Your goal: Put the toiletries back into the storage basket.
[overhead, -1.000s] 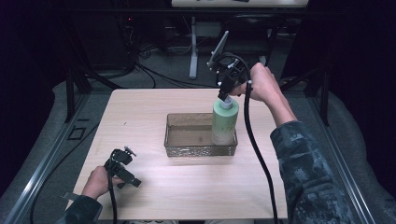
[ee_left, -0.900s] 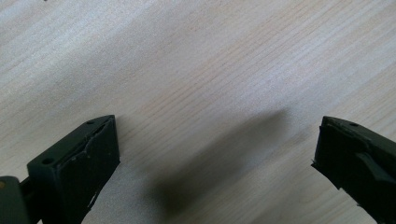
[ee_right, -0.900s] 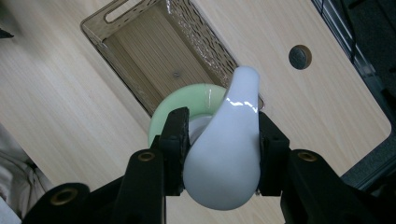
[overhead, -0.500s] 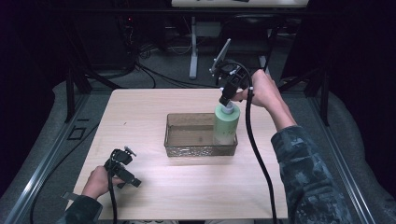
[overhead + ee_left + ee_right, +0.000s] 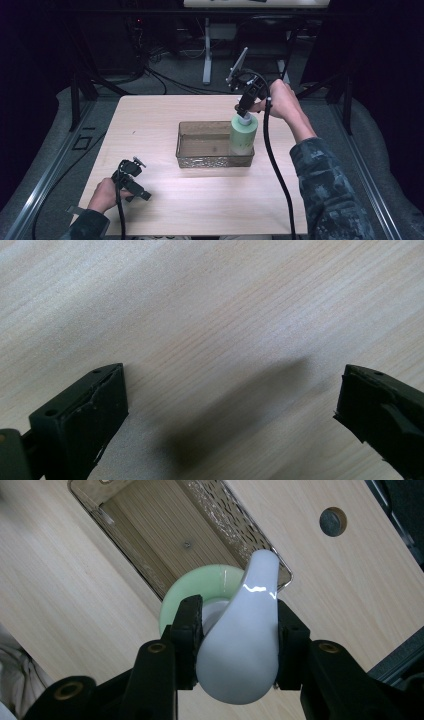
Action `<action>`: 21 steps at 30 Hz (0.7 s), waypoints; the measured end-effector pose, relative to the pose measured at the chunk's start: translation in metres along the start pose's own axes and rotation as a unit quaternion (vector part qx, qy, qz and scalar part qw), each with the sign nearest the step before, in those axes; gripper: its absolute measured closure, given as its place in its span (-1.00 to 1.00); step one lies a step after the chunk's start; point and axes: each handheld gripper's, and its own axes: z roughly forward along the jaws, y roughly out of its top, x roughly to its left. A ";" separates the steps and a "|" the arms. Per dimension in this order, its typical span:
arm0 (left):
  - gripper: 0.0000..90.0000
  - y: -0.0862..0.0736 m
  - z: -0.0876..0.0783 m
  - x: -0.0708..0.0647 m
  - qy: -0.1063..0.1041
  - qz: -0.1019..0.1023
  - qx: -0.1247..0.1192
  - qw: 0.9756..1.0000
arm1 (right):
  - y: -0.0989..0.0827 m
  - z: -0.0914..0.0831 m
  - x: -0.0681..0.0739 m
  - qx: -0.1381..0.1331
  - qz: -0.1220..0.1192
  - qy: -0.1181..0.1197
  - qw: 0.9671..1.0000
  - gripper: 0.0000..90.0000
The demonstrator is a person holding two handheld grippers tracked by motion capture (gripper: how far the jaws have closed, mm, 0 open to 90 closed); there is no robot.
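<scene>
1. Two tongs work over one pale wooden desk [image 5: 165,210]; nearest, by the desk's near left corner, a hand [image 5: 103,196] keeps the left tongs [image 5: 131,178] low over the wood.
2. Left tongs: in the left gripper view the jaws stand wide, with bare wood grain and a soft shadow between them and nothing held.
3. Midway across the desk, a little right of its centre, stands a mesh tray [image 5: 215,161], long sides running along the near and far edges.
4. A green bottle [image 5: 243,136] stands upright inside the tray's right end, against its right wall, and rises well above the rim.
5. Its white pump head [image 5: 243,645] points toward the tray's corner in the right gripper view.
6. Right tongs [image 5: 240,640]: pointing down from above, their pads are clamped on either side of the pump head.
7. Farther back, the right hand [image 5: 282,100] grips those tongs above the desk's far right part, the cable [image 5: 272,160] trailing back to the near edge.
</scene>
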 end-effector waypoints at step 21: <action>-1.00 0.000 0.001 0.000 0.000 0.001 0.000 1.000 | -0.002 0.016 -0.002 0.015 0.006 0.001 1.000 0.39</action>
